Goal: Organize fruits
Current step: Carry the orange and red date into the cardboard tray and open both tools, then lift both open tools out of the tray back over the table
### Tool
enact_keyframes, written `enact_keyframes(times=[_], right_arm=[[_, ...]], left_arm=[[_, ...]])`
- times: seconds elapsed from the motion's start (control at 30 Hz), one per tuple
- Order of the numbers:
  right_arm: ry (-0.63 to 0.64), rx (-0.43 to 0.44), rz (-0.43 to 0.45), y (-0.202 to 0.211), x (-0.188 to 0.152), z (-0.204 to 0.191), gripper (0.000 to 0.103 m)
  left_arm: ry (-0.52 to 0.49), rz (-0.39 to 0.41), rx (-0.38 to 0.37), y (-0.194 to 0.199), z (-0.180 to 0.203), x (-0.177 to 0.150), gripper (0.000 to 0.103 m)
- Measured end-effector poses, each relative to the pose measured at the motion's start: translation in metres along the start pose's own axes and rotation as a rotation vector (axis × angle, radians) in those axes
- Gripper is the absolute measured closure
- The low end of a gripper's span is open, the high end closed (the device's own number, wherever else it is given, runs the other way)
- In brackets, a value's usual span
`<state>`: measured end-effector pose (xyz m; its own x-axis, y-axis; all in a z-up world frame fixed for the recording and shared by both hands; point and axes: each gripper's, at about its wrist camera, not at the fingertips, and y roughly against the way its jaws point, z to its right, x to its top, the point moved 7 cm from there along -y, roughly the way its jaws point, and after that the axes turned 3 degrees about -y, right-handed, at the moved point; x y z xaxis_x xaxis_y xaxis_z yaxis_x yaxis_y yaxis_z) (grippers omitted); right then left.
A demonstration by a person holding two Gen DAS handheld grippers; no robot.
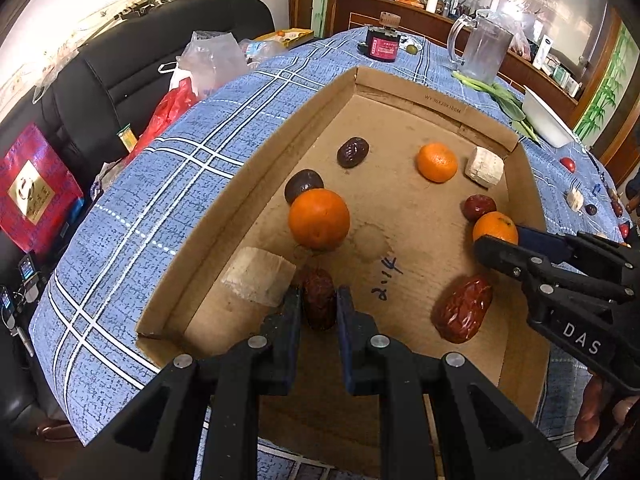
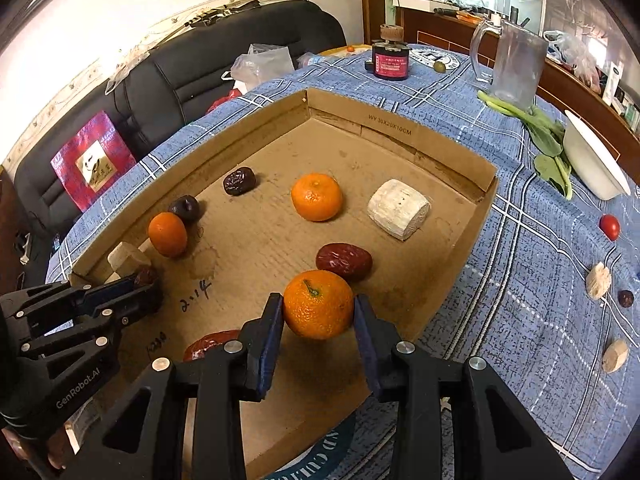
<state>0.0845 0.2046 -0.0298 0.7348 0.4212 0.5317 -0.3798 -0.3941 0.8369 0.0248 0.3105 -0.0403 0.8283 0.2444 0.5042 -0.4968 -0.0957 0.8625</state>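
A shallow cardboard box (image 1: 248, 184) (image 2: 452, 148) lies on the blue checked tablecloth. My left gripper (image 1: 319, 300) is shut on a red date (image 1: 319, 298) just above the box floor, beside a pale block (image 1: 260, 276). My right gripper (image 2: 318, 308) is shut on an orange (image 2: 318, 304) (image 1: 495, 228) inside the box. Two more oranges (image 1: 319, 218) (image 1: 437, 162), dark dates (image 1: 352, 152) (image 1: 303, 185), red dates (image 1: 464, 308) (image 1: 479, 206) and a white block (image 1: 485, 167) lie in the box.
On the cloth to the right of the box lie a small tomato (image 2: 609, 227), pale chunks (image 2: 598, 280) (image 2: 615, 355) and a dark date (image 2: 625, 298). A white bowl (image 2: 592, 160), greens (image 2: 548, 136), a clear pitcher (image 2: 516, 64) and a dark jar (image 2: 390, 60) stand behind. A black sofa (image 1: 120, 68) is left.
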Motion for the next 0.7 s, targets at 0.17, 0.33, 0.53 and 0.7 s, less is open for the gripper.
enact_keyframes(times=[0.17,0.33,0.53,0.7], right_arm=[[0.000,-0.007,0.000,0.003,-0.001,0.000,0.063],[0.009,-0.019,0.006,0.009,-0.004,-0.002,0.063],[0.036,-0.053,0.034,0.014,-0.004,-0.005,0.049],[0.017,-0.061,0.051,0.024,-0.004,-0.003,0.049]], left_arm=[[0.000,0.008,0.022,0.006,-0.002,-0.003,0.066],[0.008,0.025,0.035,0.014,-0.007,-0.005,0.058],[0.018,0.031,0.048,0.022,-0.013,-0.008,0.056],[0.017,0.047,0.050,0.031,-0.016,-0.009,0.055]])
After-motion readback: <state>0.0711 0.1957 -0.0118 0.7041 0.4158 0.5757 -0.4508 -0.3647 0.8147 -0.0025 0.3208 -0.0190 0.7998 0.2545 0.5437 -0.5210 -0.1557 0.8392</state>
